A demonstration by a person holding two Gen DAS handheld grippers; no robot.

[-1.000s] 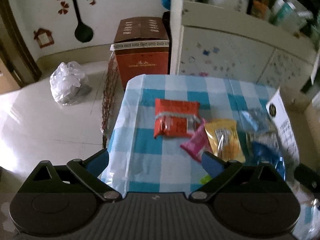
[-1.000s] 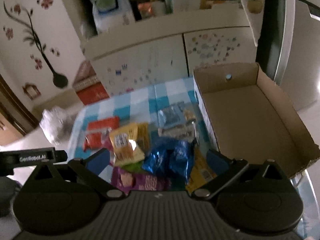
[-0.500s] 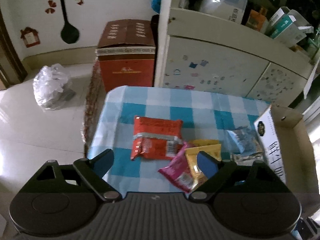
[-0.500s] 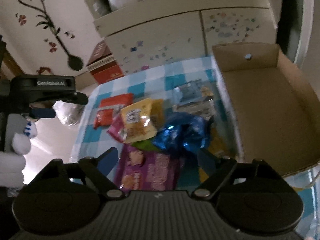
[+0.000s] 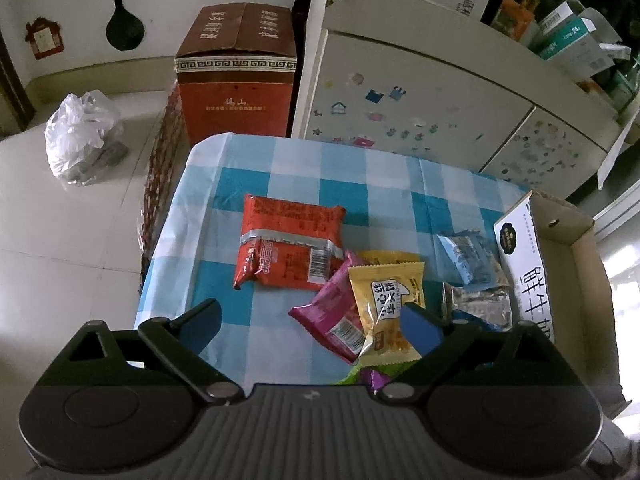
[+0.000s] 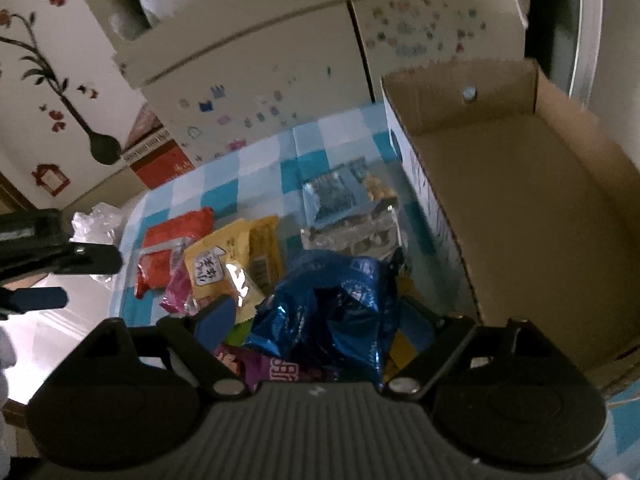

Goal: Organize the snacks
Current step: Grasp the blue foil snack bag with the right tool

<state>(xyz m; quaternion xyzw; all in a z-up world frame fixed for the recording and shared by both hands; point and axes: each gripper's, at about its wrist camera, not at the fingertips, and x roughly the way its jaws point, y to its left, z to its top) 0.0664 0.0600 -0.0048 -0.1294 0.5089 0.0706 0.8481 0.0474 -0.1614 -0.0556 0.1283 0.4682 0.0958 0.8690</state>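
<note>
The table (image 5: 280,168) wears a blue-and-white checked cloth. On it lie a red packet (image 5: 290,246) with a silver band, a magenta packet (image 5: 332,316), a yellow packet (image 5: 386,300) (white label, dark characters), a pale blue packet (image 5: 466,254) and a shiny deep-blue bag (image 6: 332,300). A purple packet (image 6: 272,368) shows beneath it. The cardboard box (image 6: 520,208) is brown inside, white outside with black characters. Both tools have blue pads (image 5: 200,330) on black bodies.

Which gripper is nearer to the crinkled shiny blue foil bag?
Right. The right gripper hangs directly over the crinkled blue foil bag, jaws open around it. The left gripper hangs open further left, near the red packet.
</note>
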